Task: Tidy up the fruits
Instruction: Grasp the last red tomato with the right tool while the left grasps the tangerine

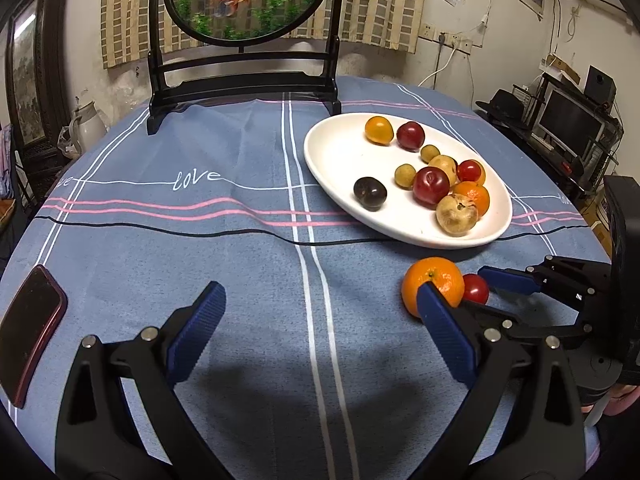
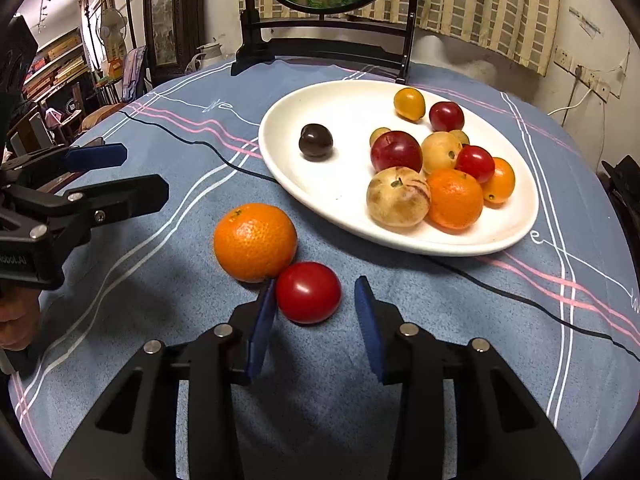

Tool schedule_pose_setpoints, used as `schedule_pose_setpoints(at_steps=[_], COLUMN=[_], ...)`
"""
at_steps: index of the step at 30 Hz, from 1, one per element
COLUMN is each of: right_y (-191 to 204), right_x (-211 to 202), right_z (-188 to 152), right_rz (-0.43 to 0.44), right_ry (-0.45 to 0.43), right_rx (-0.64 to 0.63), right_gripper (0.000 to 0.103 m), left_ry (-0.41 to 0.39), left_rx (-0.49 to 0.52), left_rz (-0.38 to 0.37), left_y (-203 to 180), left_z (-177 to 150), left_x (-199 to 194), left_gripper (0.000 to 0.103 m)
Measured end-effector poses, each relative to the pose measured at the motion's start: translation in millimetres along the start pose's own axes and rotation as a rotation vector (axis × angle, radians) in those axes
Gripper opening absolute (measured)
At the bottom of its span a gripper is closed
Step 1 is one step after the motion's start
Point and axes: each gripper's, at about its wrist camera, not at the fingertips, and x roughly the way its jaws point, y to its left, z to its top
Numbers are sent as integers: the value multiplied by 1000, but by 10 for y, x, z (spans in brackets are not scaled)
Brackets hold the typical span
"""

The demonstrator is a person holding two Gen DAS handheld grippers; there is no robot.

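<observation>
A red tomato [image 2: 308,292] lies on the blue tablecloth, touching an orange [image 2: 255,242] just behind it. My right gripper [image 2: 316,312] straddles the tomato. Its left pad is at the tomato's skin, and a gap shows on the right side, so it is open. A white plate [image 2: 328,184] beyond holds several fruits: plums, oranges, tomatoes and yellow ones. My left gripper [image 1: 320,308] hovers wide open over bare cloth, left of the orange [image 1: 432,284]. In the left wrist view, one right-gripper finger [image 1: 508,280] reaches beside the tomato [image 1: 476,288]; the other finger is hidden.
A red-edged phone [image 1: 32,332] lies near the table's left edge. A dark wooden stand with a round goldfish screen [image 1: 244,80] stands at the back. A thin black cable [image 1: 200,232] runs across the cloth and under the plate [image 1: 340,160]. The left gripper [image 2: 144,174] hangs at the left.
</observation>
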Motion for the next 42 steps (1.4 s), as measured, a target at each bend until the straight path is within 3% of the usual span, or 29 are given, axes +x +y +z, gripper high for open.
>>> schedule_pose_setpoints(at_steps=[9, 15, 18, 23, 25, 27, 31, 42], right_y=[50, -144, -303, -502, -536, -545, -548, -558], right_x=[22, -283, -389, -408, -398, -393, -375, -398], right_z=[-13, 4, 11, -8, -12, -22, -23, -24], right_rz=[3, 54, 16, -7, -14, -12, -10, -8], right_ry=[11, -94, -144, -151, -147, -139, -127, -126], right_rx=[-18, 104, 182, 284, 299, 304, 306, 315], right_gripper=[33, 33, 33, 33, 33, 33, 33, 33], left_ry=[4, 10, 19, 42, 35, 26, 54, 82], left_rx=[3, -4, 3, 79, 120, 146, 161, 225], left_rz=[8, 7, -6, -161, -182, -175, -238, -190], left_y=[11, 33, 7, -189, -301, -391, -545, -825], left_z=[-5, 4, -3, -44, -52, -49, -6, -31], left_x=[9, 18, 33, 9, 13, 32, 111, 274], left_gripper=[98, 98, 98, 98, 97, 91, 79, 76])
